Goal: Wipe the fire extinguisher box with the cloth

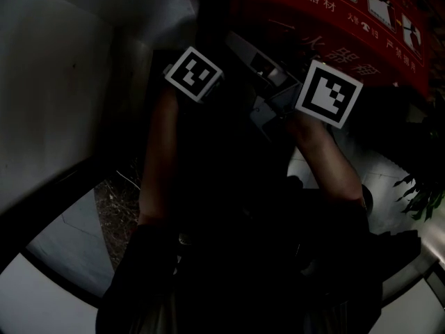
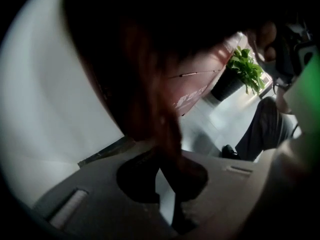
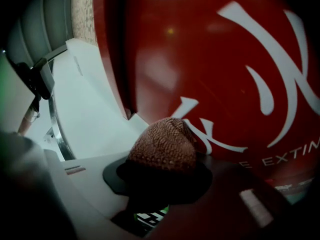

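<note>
The red fire extinguisher box [image 1: 327, 9] with white print stands at the top right of the head view. Its glossy front [image 3: 225, 59] fills the right gripper view. A brown waffle-weave cloth [image 3: 164, 145] is bunched in my right gripper [image 3: 162, 184], which is shut on it, close to the box front. In the left gripper view a dark, blurred length of the cloth [image 2: 150, 109] hangs down into my left gripper [image 2: 167, 194], which looks shut on it. In the head view both marker cubes [image 1: 193, 74] [image 1: 329, 92] sit side by side below the box, and the jaws are lost in shadow.
A pale curved wall [image 1: 62, 82] rises at the left. A potted green plant [image 2: 245, 70] stands on the light floor beyond the box, also at the head view's right edge [image 1: 419, 195]. The person's trouser leg and shoe [image 2: 260, 134] are near it.
</note>
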